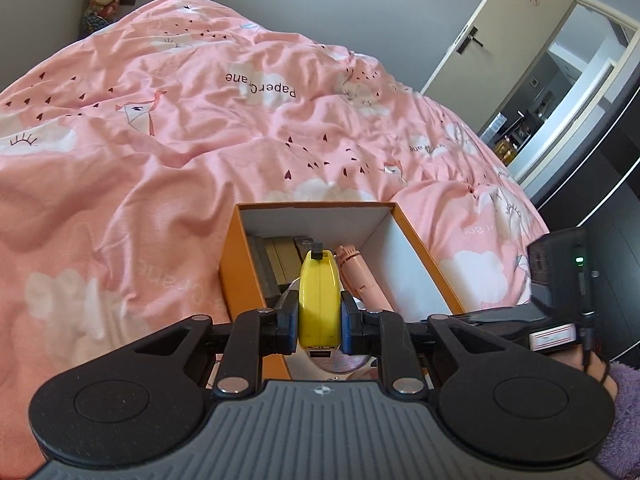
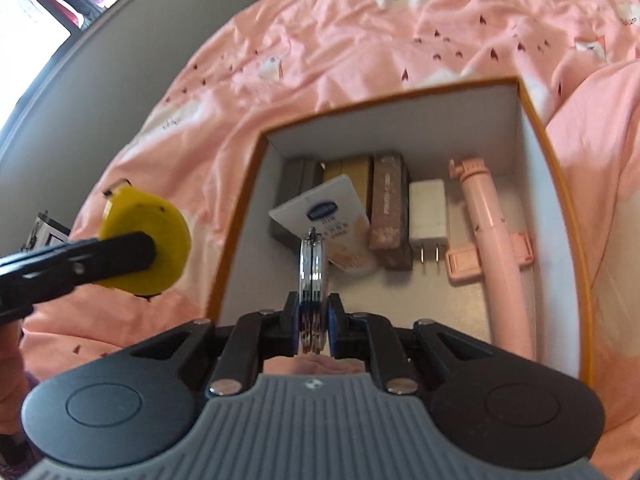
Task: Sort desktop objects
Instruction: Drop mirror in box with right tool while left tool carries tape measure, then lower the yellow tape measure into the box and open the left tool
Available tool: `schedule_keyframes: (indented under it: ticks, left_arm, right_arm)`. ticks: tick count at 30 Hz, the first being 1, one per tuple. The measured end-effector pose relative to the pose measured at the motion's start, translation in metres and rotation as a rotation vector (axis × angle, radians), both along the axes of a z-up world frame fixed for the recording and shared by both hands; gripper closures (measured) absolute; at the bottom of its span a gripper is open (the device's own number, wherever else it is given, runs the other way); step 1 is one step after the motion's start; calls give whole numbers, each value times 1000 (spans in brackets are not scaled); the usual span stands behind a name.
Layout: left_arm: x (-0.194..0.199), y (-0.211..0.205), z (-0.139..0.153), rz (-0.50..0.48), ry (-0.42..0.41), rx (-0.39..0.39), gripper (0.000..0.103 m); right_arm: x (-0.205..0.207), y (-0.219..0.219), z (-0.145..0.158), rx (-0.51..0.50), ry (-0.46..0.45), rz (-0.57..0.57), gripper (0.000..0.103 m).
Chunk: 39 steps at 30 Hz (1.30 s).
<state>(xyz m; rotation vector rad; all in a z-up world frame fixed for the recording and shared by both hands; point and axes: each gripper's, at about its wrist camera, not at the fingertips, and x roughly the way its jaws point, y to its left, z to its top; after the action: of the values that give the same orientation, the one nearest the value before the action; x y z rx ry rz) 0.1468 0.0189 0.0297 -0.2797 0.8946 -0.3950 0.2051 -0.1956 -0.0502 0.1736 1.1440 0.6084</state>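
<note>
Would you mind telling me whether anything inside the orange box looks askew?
Yes: the white card leans tilted across the upright blocks at the back of the orange box, while the white charger and pink stick lie flat.

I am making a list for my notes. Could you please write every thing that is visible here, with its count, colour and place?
box: 1, orange outside, white inside, on the bedding
bedding: 1, pink with white clouds, under the box
selfie stick: 1, pink, in the box, right side
charger plug: 1, white, in the box, beside the stick
small boxes: 3, brown, tan, grey, at the box's back wall
tube: 1, white, leaning on them
tape measure: 1, yellow, in the left tool
round metal case: 1, silver, in the right tool
left tool: 1, black, gripping
right tool: 1, black, gripping
</note>
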Motion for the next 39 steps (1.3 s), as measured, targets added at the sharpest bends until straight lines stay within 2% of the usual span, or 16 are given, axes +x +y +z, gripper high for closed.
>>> schedule_keyframes:
  ticks: [7, 13, 17, 21, 28, 31, 36, 39]
  left_arm:
    - [7, -7, -4, -1, 16, 37, 81]
    - [12, -8, -6, -4, 29, 48, 81]
    - [14, -8, -9, -8, 36, 49, 81]
    - [16, -10, -12, -11, 39, 61, 81]
    - [17, -16, -16, -39, 51, 66, 81]
    - [17, -23, -17, -65, 54, 95, 81]
    - [18, -36, -20, -103, 56, 134, 81]
    - [19, -49, -24, -138, 46, 206, 81]
  right_arm:
    - [18, 22, -31, -21, 73, 84, 89]
    - [29, 32, -53, 14, 189, 99, 89]
    - [31, 33, -59, -1, 212, 98, 88]
    - [31, 32, -58, -82, 178, 99, 74]
    - [30, 32, -63, -195, 118, 116, 72]
    - [29, 35, -66, -182, 125, 142, 69]
    - [29, 32, -63, -169, 112, 147, 70]
    - [25, 19, -47, -163, 57, 151, 70]
